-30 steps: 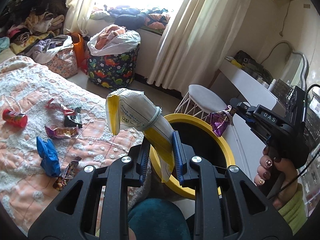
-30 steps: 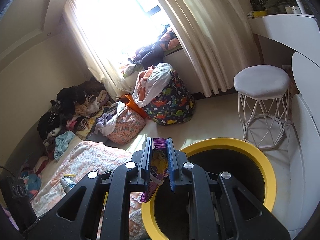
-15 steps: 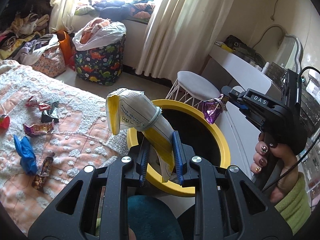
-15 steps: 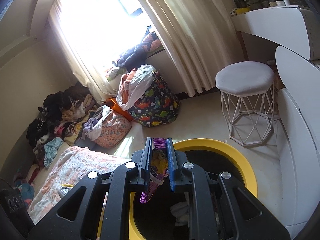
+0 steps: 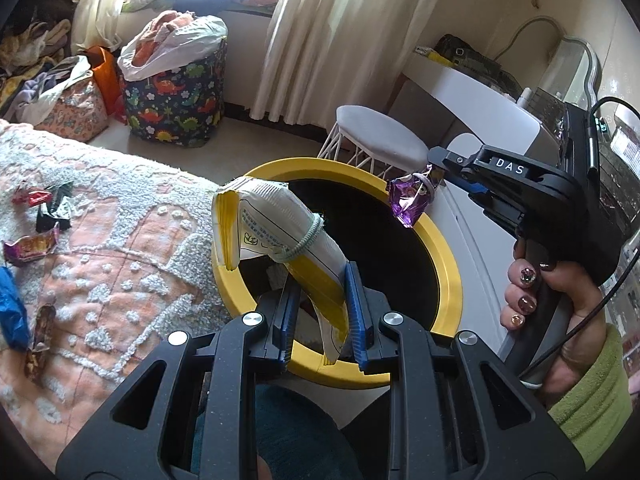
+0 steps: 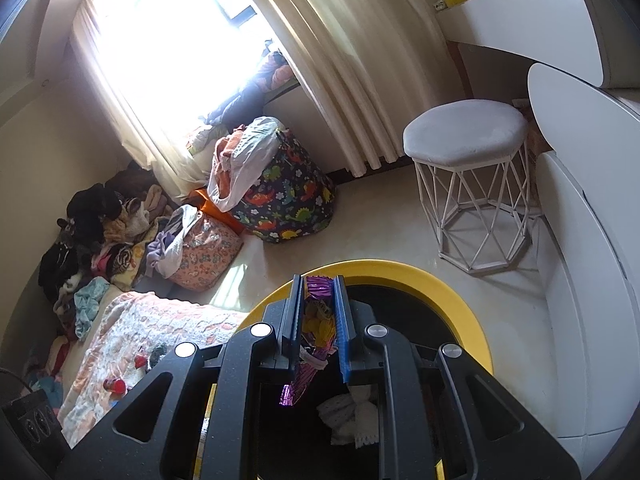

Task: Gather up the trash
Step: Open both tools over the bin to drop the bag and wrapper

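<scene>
the left gripper [image 5: 320, 312] grips a white and yellow bag [image 5: 276, 236] over the yellow bin [image 5: 444, 264]; the right gripper [image 6: 318, 320] pinches a purple wrapper [image 6: 316, 316] above the bin's far side; more wrappers [image 5: 32, 244] lie on the bed [image 5: 132, 248]

- White-and-yellow snack bag [image 5: 280, 240]: rolled, bound by a pale rubber band, tilted up-left at frame centre, lower end pinched between blue pads.
- Purple foil wrapper [image 5: 410, 202]: crumpled, hanging at centre right over the bin rim.
- Yellow-rimmed bin [image 5: 448, 276]: round, dark inside, centre frame.
- Loose wrappers [image 5: 30, 246]: red, black, blue, scattered on bedspread, left edge.
</scene>
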Demonstrator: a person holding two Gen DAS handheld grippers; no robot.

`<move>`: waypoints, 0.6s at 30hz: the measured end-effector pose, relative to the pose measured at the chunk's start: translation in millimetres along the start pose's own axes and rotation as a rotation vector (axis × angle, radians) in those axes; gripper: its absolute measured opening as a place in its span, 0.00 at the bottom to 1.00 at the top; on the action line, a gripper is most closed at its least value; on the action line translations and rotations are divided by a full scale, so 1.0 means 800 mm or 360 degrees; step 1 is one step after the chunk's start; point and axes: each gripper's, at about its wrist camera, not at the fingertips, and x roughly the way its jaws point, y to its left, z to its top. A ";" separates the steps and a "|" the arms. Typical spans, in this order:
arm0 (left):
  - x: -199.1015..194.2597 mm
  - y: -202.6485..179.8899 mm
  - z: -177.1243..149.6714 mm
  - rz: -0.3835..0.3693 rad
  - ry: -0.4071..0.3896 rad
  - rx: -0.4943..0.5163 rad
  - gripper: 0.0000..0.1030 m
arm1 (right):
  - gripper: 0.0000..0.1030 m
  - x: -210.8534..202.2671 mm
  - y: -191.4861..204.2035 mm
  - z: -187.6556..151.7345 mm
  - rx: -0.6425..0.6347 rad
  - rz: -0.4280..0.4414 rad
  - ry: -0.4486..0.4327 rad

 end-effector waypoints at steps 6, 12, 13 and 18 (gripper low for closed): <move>0.025 -0.003 0.000 -0.0027 0.0072 0.0011 0.16 | 0.14 0.008 -0.009 -0.003 0.0035 -0.0034 0.0043; 0.033 0.002 0.004 0.0000 0.0073 0.0004 0.22 | 0.18 0.015 -0.011 -0.004 0.0034 -0.0035 0.0086; 0.030 0.004 0.004 0.0015 0.0060 -0.0004 0.32 | 0.19 0.016 -0.010 -0.005 0.0034 -0.0033 0.0092; 0.008 0.015 0.007 0.0082 -0.0045 -0.0048 0.70 | 0.42 0.016 -0.007 -0.004 0.0039 -0.0020 0.0091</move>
